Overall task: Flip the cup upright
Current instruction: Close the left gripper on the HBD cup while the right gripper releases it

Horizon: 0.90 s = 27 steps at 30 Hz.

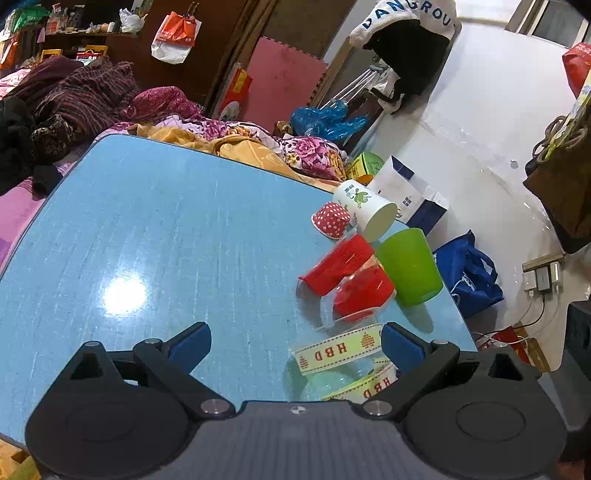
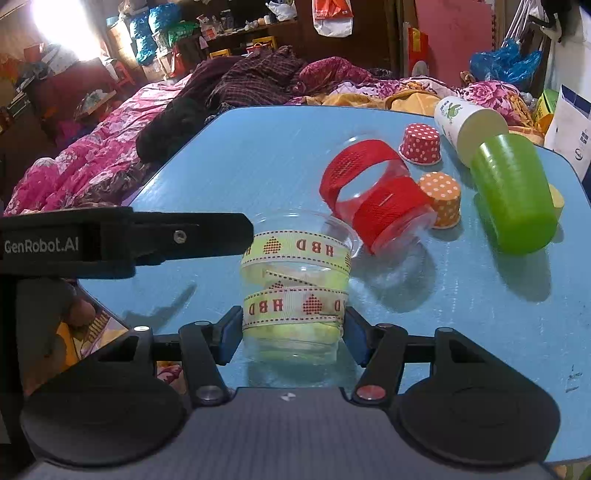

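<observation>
Right gripper (image 2: 293, 334) gripping upright HBD cup (image 2: 295, 280), bare table (image 2: 258, 147) beyond

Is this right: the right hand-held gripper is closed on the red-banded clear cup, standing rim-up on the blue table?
Wrong cup. In the right wrist view the right hand-held gripper is closed on the HBD-ribbon clear cup, standing rim-up on the blue table. The red-banded clear cup lies tipped behind it.

A glossy blue table (image 1: 155, 229) catches a bright glare from overhead, and behind it a bed (image 2: 85, 162) lies heaped with pink floral quilts and dark clothes. Dark wooden shelves (image 2: 236, 33) run cluttered along the back wall, a pink foam mat (image 1: 284, 85) leans upright, and bags crowd the white floor (image 1: 491, 122).
</observation>
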### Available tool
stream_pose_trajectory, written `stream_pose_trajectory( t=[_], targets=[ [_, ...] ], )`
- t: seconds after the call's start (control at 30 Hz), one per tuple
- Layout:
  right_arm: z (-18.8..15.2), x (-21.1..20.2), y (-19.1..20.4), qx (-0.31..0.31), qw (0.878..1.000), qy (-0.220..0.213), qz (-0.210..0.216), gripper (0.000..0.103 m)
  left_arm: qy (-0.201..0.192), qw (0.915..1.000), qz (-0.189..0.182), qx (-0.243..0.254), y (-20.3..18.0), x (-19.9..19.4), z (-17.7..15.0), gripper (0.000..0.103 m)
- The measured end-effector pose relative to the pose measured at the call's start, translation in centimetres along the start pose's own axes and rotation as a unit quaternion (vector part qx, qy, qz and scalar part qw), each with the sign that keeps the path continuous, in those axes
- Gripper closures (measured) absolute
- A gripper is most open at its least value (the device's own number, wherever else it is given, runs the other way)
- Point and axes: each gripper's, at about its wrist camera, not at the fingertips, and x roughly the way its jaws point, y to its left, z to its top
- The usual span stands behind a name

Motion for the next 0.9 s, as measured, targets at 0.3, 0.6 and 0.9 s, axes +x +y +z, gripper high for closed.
stream_pose_trajectory(
  t=[0.3,0.6,0.9],
  targets=[
    [-0.6,0.4,1.6,-0.018,1.0,0.011,-0.007,0.044,0.021,0.9997,-0.013,0.002,-0.1,0.6,-0.8,0.003],
    [-1.1,-1.0,1.5,-0.041,0.999,-0.006,-0.009,0.021,0.03,0.9994,-0.016,0.004,-0.4,0.7,-1.4,0.003],
    [-2.8,-2.2,-0.8,-0.024,1.0,-0.014,0.009,0.021,0.042,0.999,-0.012,0.006,-1.5,1.6,-2.7,0.004]
  ],
)
